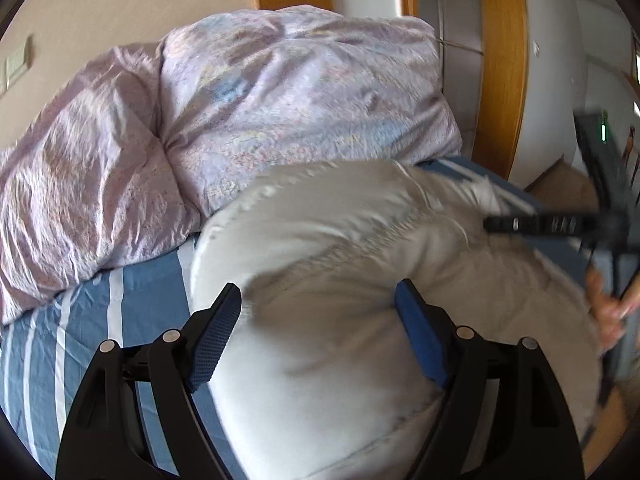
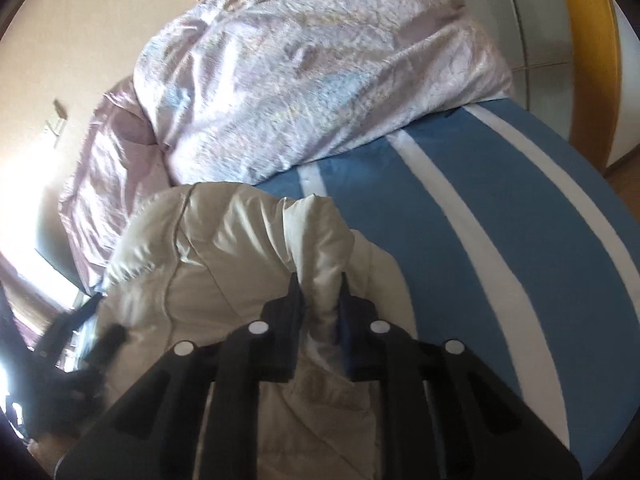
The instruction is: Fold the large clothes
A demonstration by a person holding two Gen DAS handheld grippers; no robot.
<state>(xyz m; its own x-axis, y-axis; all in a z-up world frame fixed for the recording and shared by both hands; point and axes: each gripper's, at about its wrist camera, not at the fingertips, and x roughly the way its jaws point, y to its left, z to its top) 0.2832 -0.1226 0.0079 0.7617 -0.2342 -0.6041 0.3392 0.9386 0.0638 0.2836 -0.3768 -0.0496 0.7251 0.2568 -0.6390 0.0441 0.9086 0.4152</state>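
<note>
A large cream padded jacket (image 1: 340, 264) lies bunched on a blue and white striped bed sheet (image 1: 132, 292). My left gripper (image 1: 320, 308) is open, its two fingers spread wide on either side of a bulge of the jacket. In the right wrist view the same jacket (image 2: 208, 264) rises in a fold, and my right gripper (image 2: 319, 292) is shut on a pinched ridge of its fabric. The right gripper also shows blurred at the right edge of the left wrist view (image 1: 560, 224).
A crumpled lilac duvet (image 1: 280, 108) is piled at the head of the bed, touching the jacket; it also shows in the right wrist view (image 2: 304, 72). A wooden bed frame (image 1: 504, 72) and white wall lie behind. Bare striped sheet (image 2: 500, 240) stretches to the right.
</note>
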